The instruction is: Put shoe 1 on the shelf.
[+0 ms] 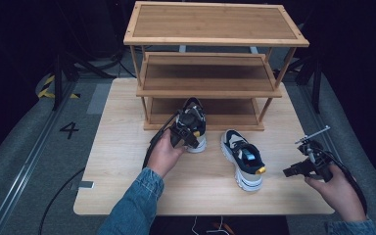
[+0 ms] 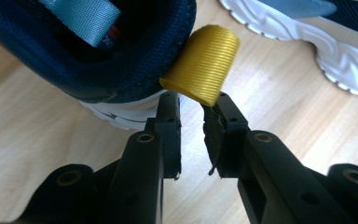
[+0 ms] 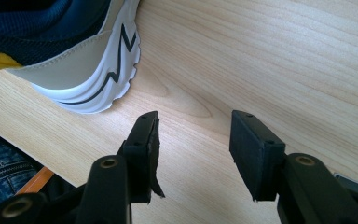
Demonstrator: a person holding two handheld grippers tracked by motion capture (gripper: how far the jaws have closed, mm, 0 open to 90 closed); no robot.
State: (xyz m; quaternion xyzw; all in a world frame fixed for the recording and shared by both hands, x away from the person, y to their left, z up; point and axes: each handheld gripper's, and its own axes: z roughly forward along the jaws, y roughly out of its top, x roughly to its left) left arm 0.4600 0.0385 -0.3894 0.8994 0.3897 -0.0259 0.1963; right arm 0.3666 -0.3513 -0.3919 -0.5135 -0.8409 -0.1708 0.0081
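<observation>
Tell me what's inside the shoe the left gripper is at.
Through the shoe's dark collar, a teal tongue tab with a small red mark is visible. The rest of the interior is too dark to tell.

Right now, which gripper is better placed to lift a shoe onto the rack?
Left. The left gripper is already at the heel of the left shoe, jaws open around its yellow pull loop, just in front of the rack. The right gripper hangs open over bare table, beside the right shoe.
</observation>
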